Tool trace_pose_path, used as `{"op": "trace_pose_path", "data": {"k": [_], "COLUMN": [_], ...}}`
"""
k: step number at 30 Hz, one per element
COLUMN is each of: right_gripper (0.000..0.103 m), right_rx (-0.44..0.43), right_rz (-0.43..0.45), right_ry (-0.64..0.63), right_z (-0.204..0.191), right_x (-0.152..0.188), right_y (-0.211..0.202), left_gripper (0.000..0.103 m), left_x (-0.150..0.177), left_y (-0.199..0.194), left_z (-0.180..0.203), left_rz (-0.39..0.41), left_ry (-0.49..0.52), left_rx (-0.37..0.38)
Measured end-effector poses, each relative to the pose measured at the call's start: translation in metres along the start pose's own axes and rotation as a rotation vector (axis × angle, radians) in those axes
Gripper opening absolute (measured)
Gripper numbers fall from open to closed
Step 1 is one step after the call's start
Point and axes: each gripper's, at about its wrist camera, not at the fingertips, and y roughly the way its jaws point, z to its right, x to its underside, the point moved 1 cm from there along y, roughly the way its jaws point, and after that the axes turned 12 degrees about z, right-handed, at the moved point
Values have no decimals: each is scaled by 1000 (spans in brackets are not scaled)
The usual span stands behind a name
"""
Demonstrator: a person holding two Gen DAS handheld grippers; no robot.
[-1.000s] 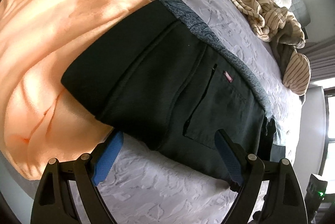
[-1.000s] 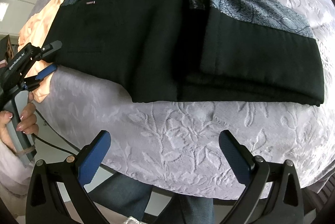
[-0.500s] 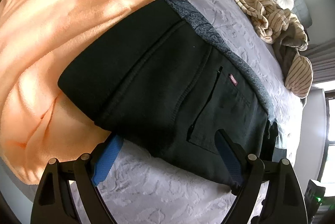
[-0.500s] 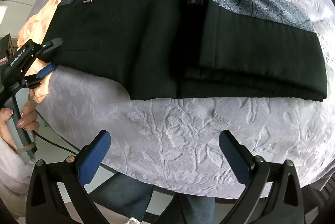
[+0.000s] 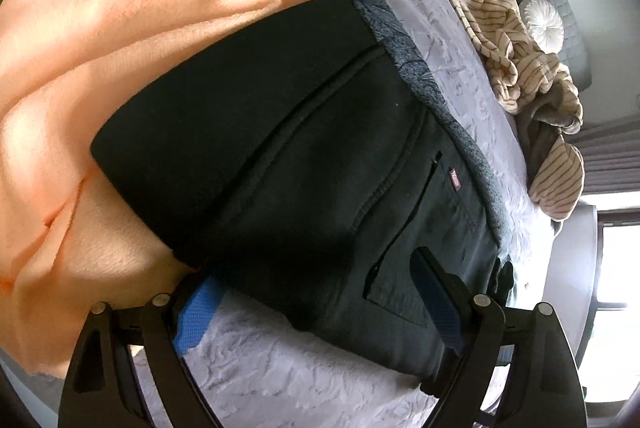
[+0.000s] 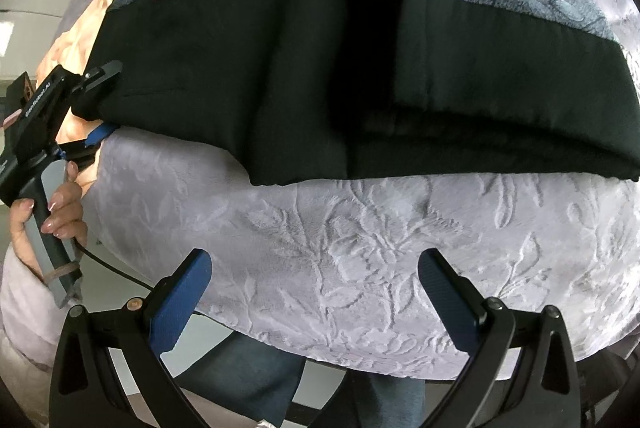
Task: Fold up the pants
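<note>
Looking along your left gripper (image 5: 316, 292), its wide fingers straddle the waist corner of the black pants (image 5: 320, 168); a small red tag (image 5: 454, 180), unreadable, sits by the pocket. From your right gripper (image 6: 316, 288), spread wide and short of the pants (image 6: 320, 68), they stretch left-right across the lavender bedspread (image 6: 360, 248).

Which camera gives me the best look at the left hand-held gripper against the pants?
The right wrist view: it shows the whole left hand-held gripper from the side, open, one finger above and one below the black pants' end. The left wrist view shows only its own fingers straddling the pants edge.
</note>
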Motion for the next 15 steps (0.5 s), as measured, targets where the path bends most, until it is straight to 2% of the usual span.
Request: {"op": "trace_pose_path", "data": {"k": [7,13,15], "right_gripper": [103,103,103], "right_rx": [-23,-24,-27], "right_rz": [24,64,84], "right_ry": [8,12,7], "right_z": [-3,-1,-2], "right_x": [-5,-25,-35], "right_y": [0,-6,-10], "left_gripper": [90,89,81], "left_x": [-2,-6,-4], "left_y": [-31,-1,5], "left_z": [46,33,31], "left_rz": [91,59,66], "left_ry": [134,124,144], "left_rx": [70,-42,-85]}}
